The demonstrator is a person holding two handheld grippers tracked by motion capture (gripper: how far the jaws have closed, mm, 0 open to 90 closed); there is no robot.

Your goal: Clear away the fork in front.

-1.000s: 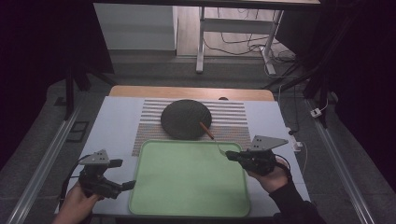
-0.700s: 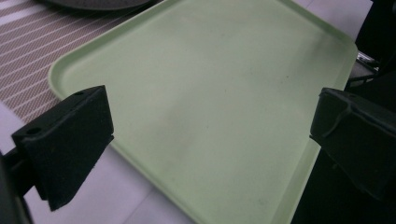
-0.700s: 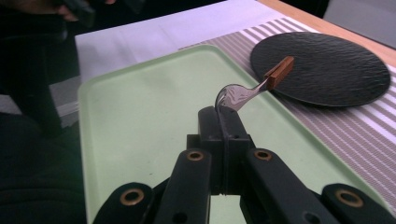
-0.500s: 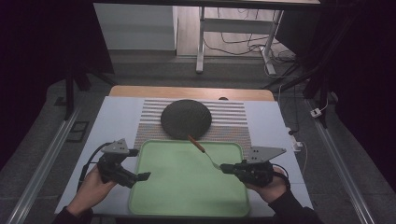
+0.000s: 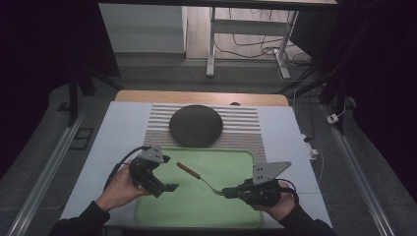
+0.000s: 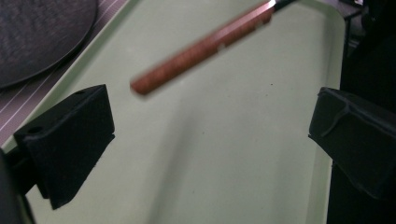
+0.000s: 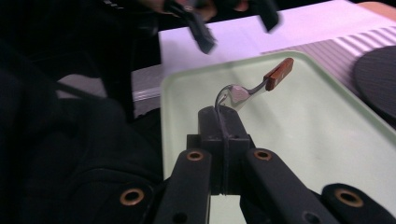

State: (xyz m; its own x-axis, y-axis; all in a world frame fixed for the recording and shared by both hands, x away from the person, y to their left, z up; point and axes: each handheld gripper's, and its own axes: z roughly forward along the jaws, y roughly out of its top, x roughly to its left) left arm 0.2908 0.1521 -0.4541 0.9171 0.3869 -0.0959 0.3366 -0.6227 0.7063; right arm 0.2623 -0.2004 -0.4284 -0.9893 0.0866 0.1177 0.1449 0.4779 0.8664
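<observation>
Pale tabletop (image 5: 113,142) carries green plastic tray (image 5: 206,216). Right claw (image 5: 227,192) clamped on wooden-handled metal fork (image 5: 196,176), held over tray. Left claw (image 5: 167,173) spread wide, empty, near handle.

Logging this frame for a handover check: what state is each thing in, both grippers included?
Left gripper: open, empty, over the tray's left part.
Right gripper: shut on the fork's metal end.
Fork: held above the tray, wooden handle pointing toward the left gripper.
Green tray: flat on the table, nothing lying in it.
Dark round mat: flat on the striped mat, beyond the tray.
</observation>
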